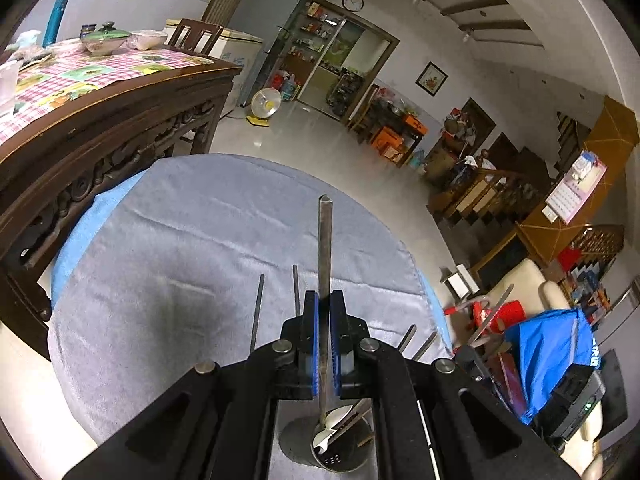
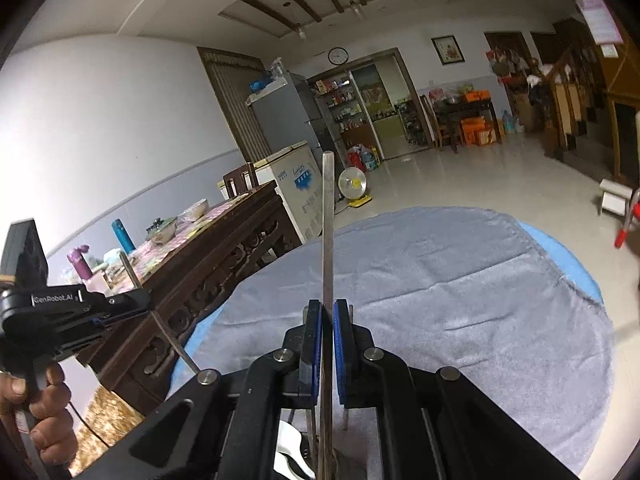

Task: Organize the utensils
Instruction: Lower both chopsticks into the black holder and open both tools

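My left gripper (image 1: 325,300) is shut on a flat steel utensil handle (image 1: 325,240) that points up and away. Its lower end reaches into a steel perforated utensil holder (image 1: 340,452) below the fingers, which holds a white spoon (image 1: 328,432) and other handles. Two thin steel rods (image 1: 258,308) stick up beside the gripper. My right gripper (image 2: 327,304) is shut on a long steel utensil handle (image 2: 328,232), upright over the same spot. The left gripper also shows at the left edge of the right wrist view (image 2: 100,308), gripping its handle (image 2: 160,320).
A round table under a grey towel (image 1: 192,248) over blue cloth lies ahead. A carved dark wooden table (image 1: 100,132) with bowls and a checked cloth stands to the left. A red tricycle and a blue bag (image 1: 556,344) are to the right.
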Tool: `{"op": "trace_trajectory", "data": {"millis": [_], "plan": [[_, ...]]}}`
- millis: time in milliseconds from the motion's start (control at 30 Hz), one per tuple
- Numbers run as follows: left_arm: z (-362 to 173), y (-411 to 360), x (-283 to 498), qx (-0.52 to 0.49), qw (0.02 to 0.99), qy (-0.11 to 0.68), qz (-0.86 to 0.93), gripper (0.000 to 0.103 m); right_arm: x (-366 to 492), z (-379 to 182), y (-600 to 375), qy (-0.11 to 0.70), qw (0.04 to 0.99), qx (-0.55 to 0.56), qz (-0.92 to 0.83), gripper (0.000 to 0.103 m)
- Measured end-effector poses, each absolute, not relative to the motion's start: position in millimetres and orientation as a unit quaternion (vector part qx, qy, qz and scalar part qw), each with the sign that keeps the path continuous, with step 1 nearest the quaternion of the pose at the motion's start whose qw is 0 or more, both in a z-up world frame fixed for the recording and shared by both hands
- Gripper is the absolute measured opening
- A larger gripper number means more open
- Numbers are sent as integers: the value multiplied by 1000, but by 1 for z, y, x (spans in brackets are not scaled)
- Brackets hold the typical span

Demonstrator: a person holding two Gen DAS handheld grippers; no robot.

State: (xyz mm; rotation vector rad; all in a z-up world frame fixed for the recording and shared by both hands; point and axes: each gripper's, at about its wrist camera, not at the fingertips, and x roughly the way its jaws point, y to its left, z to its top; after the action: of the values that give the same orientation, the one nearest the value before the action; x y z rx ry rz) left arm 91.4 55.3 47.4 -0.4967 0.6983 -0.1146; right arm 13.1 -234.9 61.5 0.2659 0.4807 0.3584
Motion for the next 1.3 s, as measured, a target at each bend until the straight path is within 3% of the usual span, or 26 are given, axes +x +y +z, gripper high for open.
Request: {"op": "trace_trajectory", "data": {"millis": [1300], "plan": [[14, -1, 71, -168, 907, 382, -50, 5, -16, 20, -228, 273, 941, 112, 167, 7]]}}
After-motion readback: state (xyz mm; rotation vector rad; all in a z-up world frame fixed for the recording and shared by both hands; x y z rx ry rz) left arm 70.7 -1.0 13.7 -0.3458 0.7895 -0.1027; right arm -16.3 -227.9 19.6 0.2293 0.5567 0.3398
